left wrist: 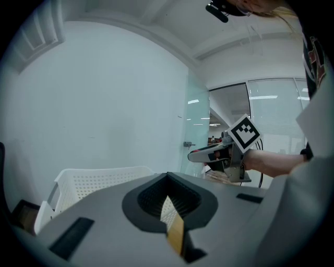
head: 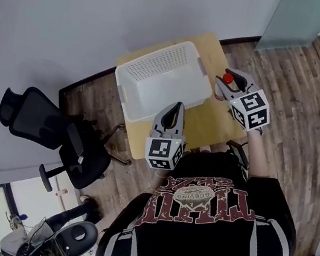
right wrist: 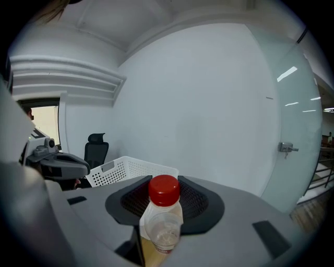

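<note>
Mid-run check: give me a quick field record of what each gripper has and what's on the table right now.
left gripper: jaws together, nothing between them; over the near side of the white basket
right gripper: shut on a clear bottle, red cap pointing out past the jaws; by the basket's right end
white basket: perforated, on the wooden table; nothing visible inside
wooden table: small, set against the wall
nearby: black office chair on the floor, left of the table
</note>
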A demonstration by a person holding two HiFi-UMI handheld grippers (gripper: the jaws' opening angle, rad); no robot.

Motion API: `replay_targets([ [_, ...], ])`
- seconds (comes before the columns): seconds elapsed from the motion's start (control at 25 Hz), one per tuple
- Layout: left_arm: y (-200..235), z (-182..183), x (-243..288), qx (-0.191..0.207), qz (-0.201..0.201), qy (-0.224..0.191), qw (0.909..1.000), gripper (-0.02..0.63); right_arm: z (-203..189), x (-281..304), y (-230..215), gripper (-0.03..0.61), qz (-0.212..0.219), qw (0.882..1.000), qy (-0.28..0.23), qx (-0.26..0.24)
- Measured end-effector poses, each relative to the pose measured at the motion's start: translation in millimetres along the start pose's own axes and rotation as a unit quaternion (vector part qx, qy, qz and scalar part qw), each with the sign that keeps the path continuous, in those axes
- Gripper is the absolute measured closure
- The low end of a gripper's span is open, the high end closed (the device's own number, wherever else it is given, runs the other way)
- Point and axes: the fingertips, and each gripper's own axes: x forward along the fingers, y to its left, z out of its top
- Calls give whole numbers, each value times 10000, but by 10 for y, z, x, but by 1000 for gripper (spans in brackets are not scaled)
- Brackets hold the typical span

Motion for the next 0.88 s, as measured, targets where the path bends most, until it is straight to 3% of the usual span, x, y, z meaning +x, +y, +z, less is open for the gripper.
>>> replay_targets([
  [0.88, 163, -22, 23, -66, 193, 62, 9998, 586, -868, 471, -39, 414, 16, 9963, 846, 160],
])
